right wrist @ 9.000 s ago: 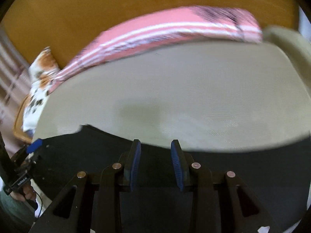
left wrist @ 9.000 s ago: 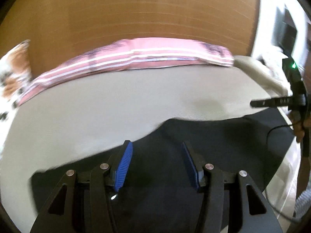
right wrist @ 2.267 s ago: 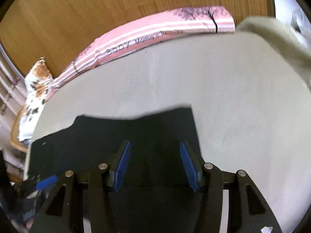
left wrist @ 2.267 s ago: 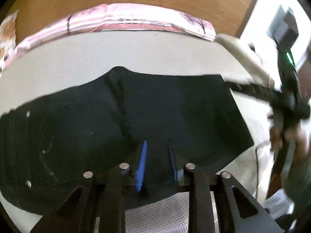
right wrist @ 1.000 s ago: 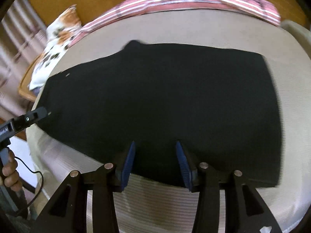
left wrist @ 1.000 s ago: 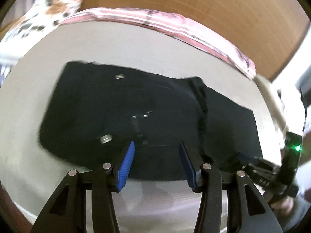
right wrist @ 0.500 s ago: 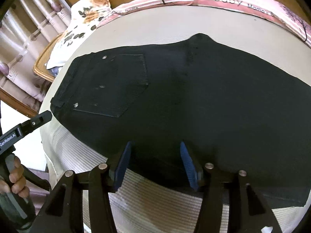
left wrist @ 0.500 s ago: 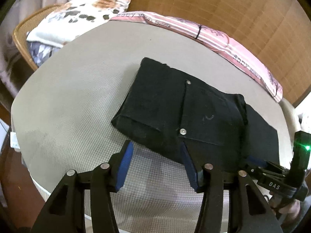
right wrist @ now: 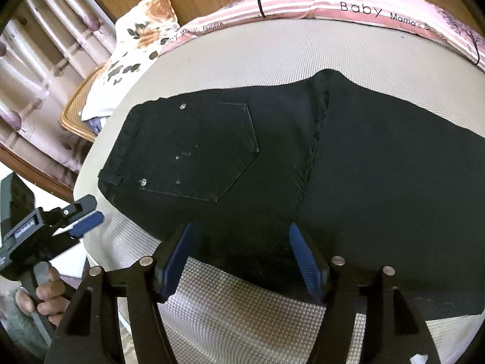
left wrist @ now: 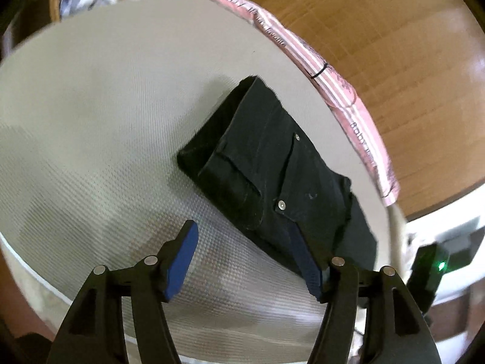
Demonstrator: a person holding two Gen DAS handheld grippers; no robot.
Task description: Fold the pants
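Note:
Black pants (right wrist: pixel 348 157) lie flat on the beige mattress (right wrist: pixel 272 51), back pocket (right wrist: pixel 212 151) up and waistband to the left. My right gripper (right wrist: pixel 241 251) hovers over their near edge. Its jaws are opening, with cloth below the gap and the blue pads (right wrist: pixel 298 248) not pressing on it. In the left wrist view the pants (left wrist: pixel 272 163) run away to the upper left, the waistband end nearest. My left gripper (left wrist: pixel 242 242) is at their near left corner, jaws opening; its right pad (left wrist: pixel 298 248) overlaps the cloth edge and bare mattress (left wrist: pixel 106 121) shows in the gap.
A pink striped bolster (right wrist: pixel 333 3) lines the far edge against a wooden wall (left wrist: pixel 394 60). A floral pillow (right wrist: pixel 139 36) lies on a wicker chair (right wrist: pixel 75 112) by curtains at the left. A hand (right wrist: pixel 39 291) holds the left gripper (right wrist: pixel 75 218); the mattress edge runs close below.
Both grippers' jaws have widened. The left view has swung and rolled, so the pants now sit to its right. The right view has shifted along the pants, bringing the back pocket and waistband into sight.

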